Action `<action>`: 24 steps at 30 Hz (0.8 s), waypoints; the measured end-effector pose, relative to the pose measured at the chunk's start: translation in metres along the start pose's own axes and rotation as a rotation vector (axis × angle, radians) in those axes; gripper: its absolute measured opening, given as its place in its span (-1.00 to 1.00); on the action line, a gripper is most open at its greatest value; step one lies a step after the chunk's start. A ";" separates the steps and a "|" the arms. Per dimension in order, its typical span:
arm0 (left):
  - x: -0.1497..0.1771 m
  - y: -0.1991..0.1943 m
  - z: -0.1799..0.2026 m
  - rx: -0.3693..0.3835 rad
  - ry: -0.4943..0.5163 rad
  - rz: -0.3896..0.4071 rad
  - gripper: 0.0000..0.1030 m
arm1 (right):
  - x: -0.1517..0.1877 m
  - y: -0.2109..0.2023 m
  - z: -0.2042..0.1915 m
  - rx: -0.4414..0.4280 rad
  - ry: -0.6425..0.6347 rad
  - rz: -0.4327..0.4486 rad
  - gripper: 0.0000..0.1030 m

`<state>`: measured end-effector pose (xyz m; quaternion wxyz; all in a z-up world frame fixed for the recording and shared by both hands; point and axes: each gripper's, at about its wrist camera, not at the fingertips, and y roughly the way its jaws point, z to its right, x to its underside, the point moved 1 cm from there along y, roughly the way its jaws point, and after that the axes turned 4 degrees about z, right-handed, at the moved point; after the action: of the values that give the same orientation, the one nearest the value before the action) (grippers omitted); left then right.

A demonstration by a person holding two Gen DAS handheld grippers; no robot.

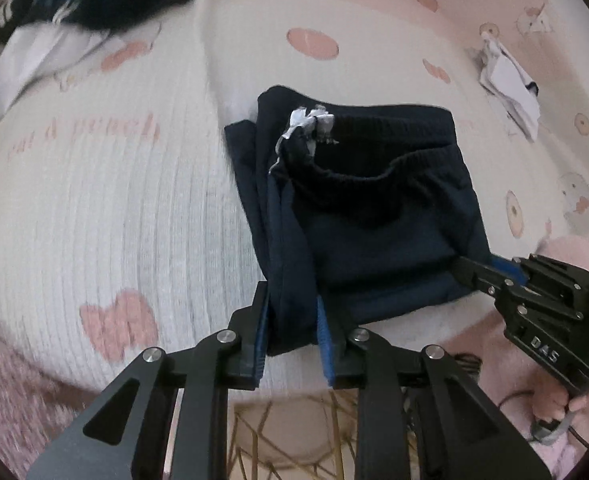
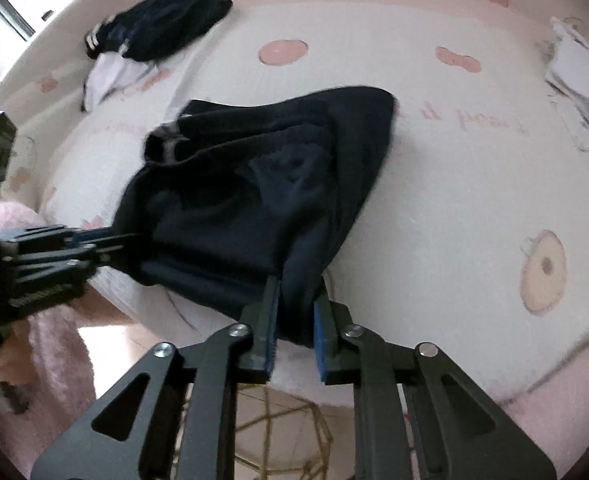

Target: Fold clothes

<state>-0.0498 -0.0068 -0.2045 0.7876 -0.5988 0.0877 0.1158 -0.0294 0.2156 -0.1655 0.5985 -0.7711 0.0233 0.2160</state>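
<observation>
Left gripper (image 1: 292,330): jaws narrowed down, blue pads clamped on the near left corner of the navy shorts (image 1: 358,208), a bunched fold of fabric pinched between them. Right gripper (image 2: 296,330): jaws nearly closed, pads squeezing the other near corner of the same shorts (image 2: 254,200), cloth gathered into a narrow wad between the fingers. Both grippers point steeply down.

In the left wrist view the right gripper (image 1: 490,270) enters from the right edge, its tips gripping the shorts' right corner; a bit of the person's hand (image 1: 554,400) shows under its handle. In the right wrist view the left gripper (image 2: 106,240) comes in from the left edge, tips on the shorts' left corner.

Shorts lie on the bed cover (image 1: 114,208), white ribbed with pink prints and lettering, close to its near edge. Elastic waistband on the far side, open and slightly gaping, white drawstring (image 1: 308,124) knotted at the far left of the waistband. Near hem lifted by both grips, fabric pulled toward the cameras; left side shows stacked layers.

Farther back left: a heap of dark and white clothes (image 1: 74,12), striped cuffs visible, well apart from the shorts. Far right: a white garment (image 1: 508,84), crumpled, also apart. Gold-line patterned floor (image 2: 278,432) below the bed edge. Both views are somewhat blurred.
</observation>
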 end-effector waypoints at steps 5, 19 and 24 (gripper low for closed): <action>-0.014 -0.026 -0.031 0.058 -0.121 0.116 -0.43 | -0.004 -0.021 0.022 0.027 0.122 0.092 -0.33; -0.029 0.019 0.023 -0.074 0.138 0.082 -0.42 | -0.009 0.026 -0.007 0.140 -0.045 0.037 -0.14; -0.028 0.021 -0.002 -0.097 0.042 0.049 -0.01 | -0.005 0.008 0.021 0.134 0.095 0.028 -0.10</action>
<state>-0.0824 -0.0061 -0.2165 0.7525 -0.6363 0.1129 0.1267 -0.0427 0.2316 -0.1747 0.6439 -0.7384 0.0766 0.1853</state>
